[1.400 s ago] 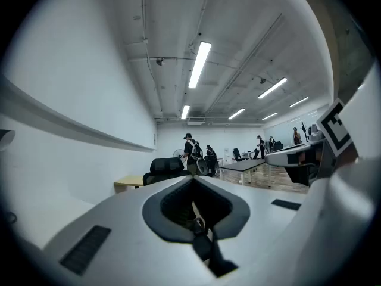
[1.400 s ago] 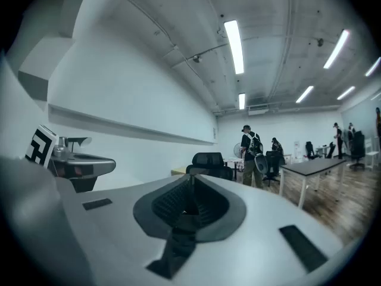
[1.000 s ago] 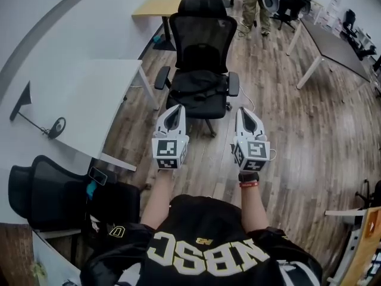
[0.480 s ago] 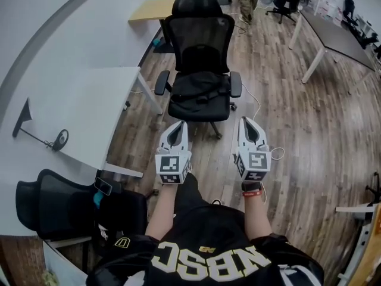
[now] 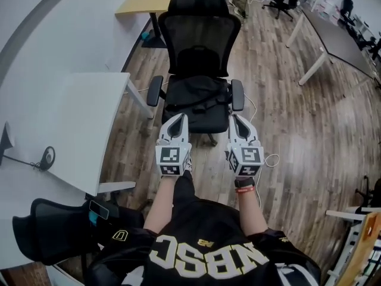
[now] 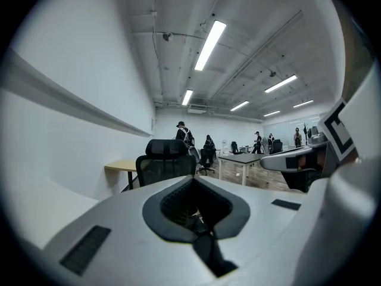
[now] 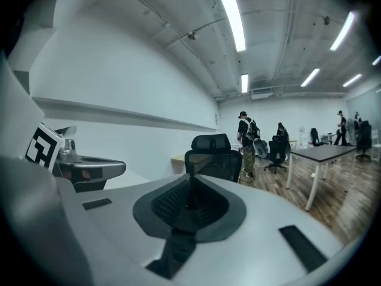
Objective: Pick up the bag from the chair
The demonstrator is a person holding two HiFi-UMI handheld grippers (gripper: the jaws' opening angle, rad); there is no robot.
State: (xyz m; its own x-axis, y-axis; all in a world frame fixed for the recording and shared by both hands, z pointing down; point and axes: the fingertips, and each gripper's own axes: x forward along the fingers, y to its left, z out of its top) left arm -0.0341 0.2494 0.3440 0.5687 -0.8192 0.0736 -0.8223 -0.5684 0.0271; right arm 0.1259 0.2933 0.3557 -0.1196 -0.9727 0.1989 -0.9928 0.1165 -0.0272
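A black bag (image 5: pixel 196 93) lies slumped on the seat of a black mesh office chair (image 5: pixel 201 37). Both grippers hover side by side just short of the seat's front edge, apart from the bag. My left gripper (image 5: pixel 177 118) is shut and empty. My right gripper (image 5: pixel 236 118) has just been opening by a hair; its jaws still look together, with nothing between them. In the left gripper view the chair (image 6: pixel 165 159) rises beyond the jaw tips (image 6: pixel 191 182); the right gripper view shows the chair (image 7: pixel 213 152) beyond the tips (image 7: pixel 189 190). The jaws hide the bag in both gripper views.
A white desk (image 5: pixel 71 118) stands left of the chair, a wooden table (image 5: pixel 143 2) behind it. Another black chair (image 5: pixel 53 231) is at my lower left. A white cable (image 5: pixel 271 158) lies on the wood floor. Long tables (image 5: pixel 339 34) stand at right, and people (image 7: pixel 247 137) at the far end.
The view has closed in on the chair. Both grippers have moved forward and lower, from well short of the chair to its seat's front edge. The bag has not moved.
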